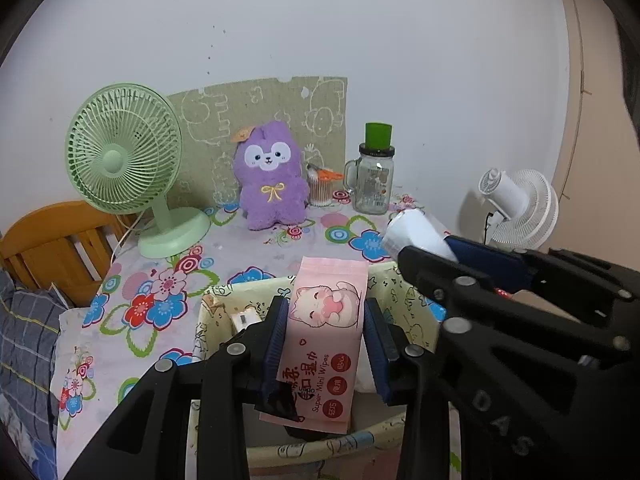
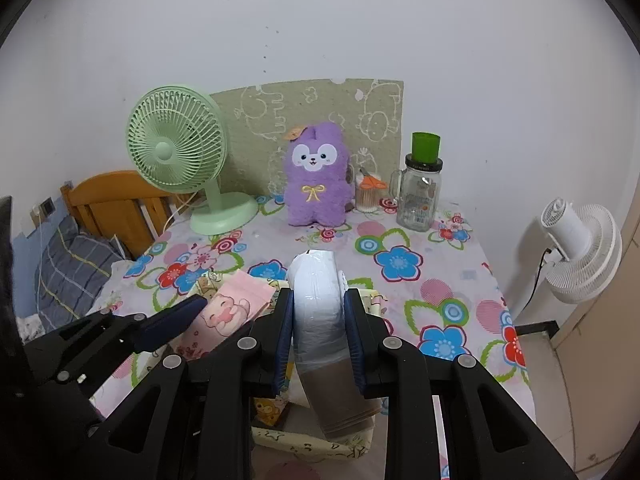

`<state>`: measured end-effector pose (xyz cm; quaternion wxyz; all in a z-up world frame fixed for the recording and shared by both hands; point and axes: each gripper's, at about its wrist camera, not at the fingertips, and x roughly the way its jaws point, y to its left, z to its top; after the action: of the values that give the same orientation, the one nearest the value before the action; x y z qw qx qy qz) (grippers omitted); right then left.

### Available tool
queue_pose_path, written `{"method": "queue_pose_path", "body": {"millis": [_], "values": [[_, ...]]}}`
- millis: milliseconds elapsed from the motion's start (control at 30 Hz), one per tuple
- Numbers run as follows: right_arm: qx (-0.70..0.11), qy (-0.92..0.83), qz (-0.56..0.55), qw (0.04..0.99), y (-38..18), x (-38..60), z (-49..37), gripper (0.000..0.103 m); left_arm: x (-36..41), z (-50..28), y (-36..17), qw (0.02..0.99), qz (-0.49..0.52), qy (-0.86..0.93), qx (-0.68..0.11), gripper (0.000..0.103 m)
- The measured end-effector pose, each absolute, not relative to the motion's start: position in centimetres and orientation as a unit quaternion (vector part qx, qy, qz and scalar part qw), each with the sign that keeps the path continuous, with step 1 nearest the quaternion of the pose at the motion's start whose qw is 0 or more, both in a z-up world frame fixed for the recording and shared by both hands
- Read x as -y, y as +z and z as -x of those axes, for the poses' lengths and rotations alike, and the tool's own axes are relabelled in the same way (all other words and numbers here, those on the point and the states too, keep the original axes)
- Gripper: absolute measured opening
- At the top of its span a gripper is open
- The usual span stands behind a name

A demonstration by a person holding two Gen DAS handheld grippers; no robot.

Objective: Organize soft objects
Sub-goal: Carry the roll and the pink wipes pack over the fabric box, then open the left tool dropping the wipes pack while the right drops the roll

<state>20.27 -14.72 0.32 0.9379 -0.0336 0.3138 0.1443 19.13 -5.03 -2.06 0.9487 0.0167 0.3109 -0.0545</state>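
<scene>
left gripper (image 1: 326,340) pinches a pink wet wipes pack (image 1: 322,336) above a fabric storage box (image 1: 404,296) on the floral tablecloth (image 1: 256,248); right gripper (image 2: 318,336) pinches a white plastic-wrapped roll (image 2: 318,300) beside it.

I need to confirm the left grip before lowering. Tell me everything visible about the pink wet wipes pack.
The pink wet wipes pack is a soft, flat plastic pouch printed with a cartoon cat, red circles and "Super Mini Wipes". It is clamped lengthwise between the left hand-held gripper's blue pads, tilted, over the patterned fabric basket. A black tape piece sits at its lower left corner.
</scene>
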Motion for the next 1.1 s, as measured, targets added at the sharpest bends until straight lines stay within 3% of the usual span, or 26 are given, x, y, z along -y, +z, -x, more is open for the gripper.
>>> {"method": "queue_pose_path", "body": {"millis": [833,900,967,1100], "values": [[-0.358,0.135,0.039,0.923,-2.8,15.0,-24.9,0.028,4.4,-23.4,-5.4,0.934,-0.010,-0.049,-0.355,0.042],[-0.360,0.139,0.041,0.921,-2.9,14.6,-25.0,0.028,4.1,-23.4,-5.4,0.933,-0.011,-0.047,-0.357,0.045],[-0.360,0.143,0.044,0.921,-3.1,14.2,-25.1,0.028,3.7,-23.3,-5.4,0.933,-0.013,-0.042,-0.356,0.058],[-0.364,0.153,0.043,0.918,-3.5,13.4,-25.5,0.028,3.1,-23.0,-5.5,0.933,-0.016,-0.034,-0.357,0.062]]}}
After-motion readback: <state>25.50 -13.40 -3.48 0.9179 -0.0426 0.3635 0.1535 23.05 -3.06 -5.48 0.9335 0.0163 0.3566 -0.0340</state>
